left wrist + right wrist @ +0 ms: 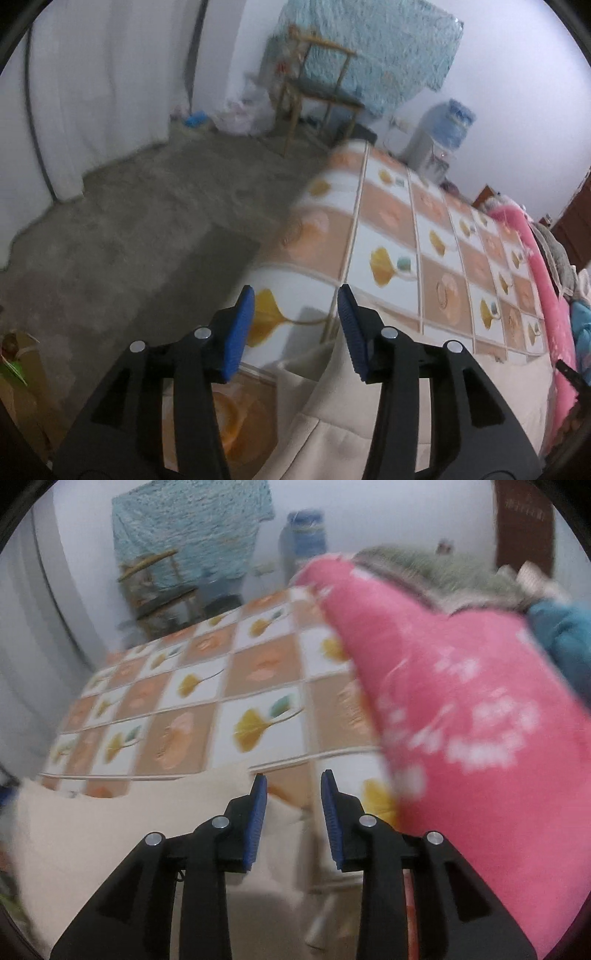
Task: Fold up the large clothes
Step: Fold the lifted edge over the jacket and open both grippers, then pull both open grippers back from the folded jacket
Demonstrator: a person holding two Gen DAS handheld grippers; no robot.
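The cream garment (369,417) lies on the near part of the bed, under and just ahead of both grippers. It is a soft, matte, pale cloth, and a seam line shows on it in the left wrist view. In the right wrist view the same garment (122,823) spreads wide to the left as a broad flat panel with a straight far edge.

The left gripper (295,325) has its blue ribbed fingers (236,332) standing apart with nothing pinched between them; cloth and bedcover show through the gap. The right gripper (293,812) has its fingers (258,819) parted a little less, also gripping nothing, with a fold of cream cloth visible beyond the gap.

The bedcover (436,266) is a smooth quilted sheet in a grid of white and tan squares, printed with yellow ginkgo leaves.

Only the left wrist view shows the rough grey concrete floor (140,229), the white curtain (92,92) and a brown cardboard box (22,369) at the lower left. Only the right wrist view shows the pink fleecy blanket (461,720) close up, with its white printed pattern, a grey fuzzy cloth (443,576) on top and a teal cloth (561,635) beside it.

Both views show the wooden chair (317,85), the light blue textured cloth (376,51) hanging on the wall, and the water bottle (454,122).
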